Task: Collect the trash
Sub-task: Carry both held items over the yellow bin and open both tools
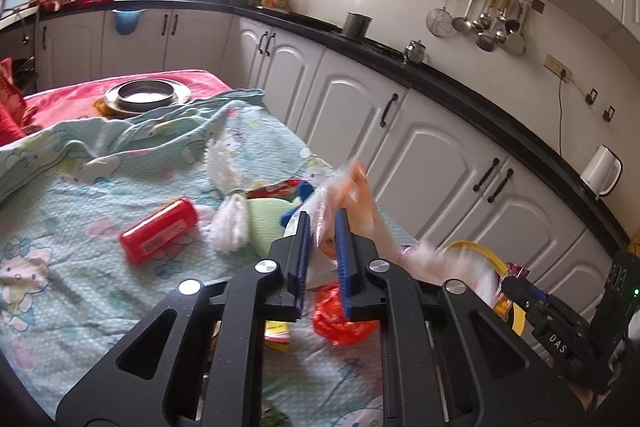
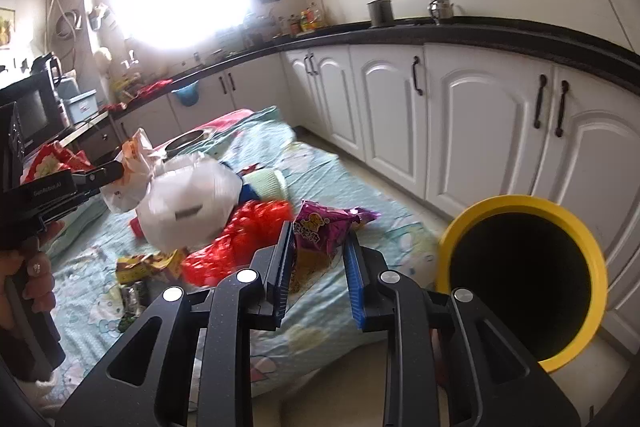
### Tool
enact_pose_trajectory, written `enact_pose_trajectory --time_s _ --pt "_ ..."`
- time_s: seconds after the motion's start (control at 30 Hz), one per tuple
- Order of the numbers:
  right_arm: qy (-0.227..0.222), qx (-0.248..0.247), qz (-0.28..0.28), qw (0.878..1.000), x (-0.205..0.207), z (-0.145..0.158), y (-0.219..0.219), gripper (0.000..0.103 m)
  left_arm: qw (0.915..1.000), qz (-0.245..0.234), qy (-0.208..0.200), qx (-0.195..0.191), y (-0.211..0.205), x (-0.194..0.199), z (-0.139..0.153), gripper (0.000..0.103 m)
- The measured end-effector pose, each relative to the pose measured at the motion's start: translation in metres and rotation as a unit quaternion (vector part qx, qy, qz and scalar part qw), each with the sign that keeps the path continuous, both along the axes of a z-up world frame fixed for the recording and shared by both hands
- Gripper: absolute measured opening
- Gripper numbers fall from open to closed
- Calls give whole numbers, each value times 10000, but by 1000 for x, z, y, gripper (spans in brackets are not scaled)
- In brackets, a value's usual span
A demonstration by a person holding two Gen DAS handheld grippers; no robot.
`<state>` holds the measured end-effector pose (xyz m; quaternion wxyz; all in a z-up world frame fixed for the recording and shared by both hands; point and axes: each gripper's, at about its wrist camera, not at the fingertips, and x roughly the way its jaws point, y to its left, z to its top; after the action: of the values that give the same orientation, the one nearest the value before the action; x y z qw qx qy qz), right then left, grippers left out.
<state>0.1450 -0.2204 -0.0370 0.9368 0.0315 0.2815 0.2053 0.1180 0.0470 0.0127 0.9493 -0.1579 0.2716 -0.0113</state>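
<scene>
My left gripper (image 1: 323, 223) is shut on a clear and white plastic bag (image 1: 354, 195) with orange print, held up above the bedsheet. In the right wrist view the left gripper (image 2: 118, 173) is at the left, a hand holds it, and the bag (image 2: 188, 203) hangs from it. My right gripper (image 2: 319, 239) is shut on a purple snack packet (image 2: 320, 227), just left of the yellow bin (image 2: 520, 203). Seen from the left wrist, the right gripper (image 1: 508, 285) holds the packet (image 1: 516, 271) at the bin's rim (image 1: 480, 251).
A cartoon-print sheet (image 1: 80, 211) covers the floor, strewn with a red box (image 1: 160, 231), a white tassel (image 1: 228, 223), a red plastic bag (image 2: 240, 239), a green cup (image 2: 268, 183) and a yellow wrapper (image 2: 148, 263). A metal dish (image 1: 142, 95) sits at the far end. White cabinets (image 2: 480, 131) line the right.
</scene>
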Motion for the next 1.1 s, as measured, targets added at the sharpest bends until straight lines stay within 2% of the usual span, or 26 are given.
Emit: enact_pose_trajectory --time_s 0.1,0.17,0.33,0.47,0.63,0.83,1.1 --pt "-30 31 -153 9999 1 3 -12 23 9999 -93 33 49 -12 5 -1 5" --pt "-56 66 -270 9996 1 3 -21 23 9996 -160 83 224 -24 11 -4 5" --pt "81 216 -487 9985 8 0 -40 23 9987 -419 176 234 -47 24 -10 5" --pt "-59 273 -730 9969 9 8 -58 23 9971 -676 132 326 -73 32 -6 5" --pt "-179 338 -1108 9931 13 14 -87 23 9943 -948 111 468 -108 45 -7 5" --pt "-79 333 -1580 9868 20 9 -122 23 9911 -1164 150 625 -143 61 -13 5" --pt "23 235 -2044 9786 27 -1 -157 23 9894 -1246 220 709 -187 89 -24 5"
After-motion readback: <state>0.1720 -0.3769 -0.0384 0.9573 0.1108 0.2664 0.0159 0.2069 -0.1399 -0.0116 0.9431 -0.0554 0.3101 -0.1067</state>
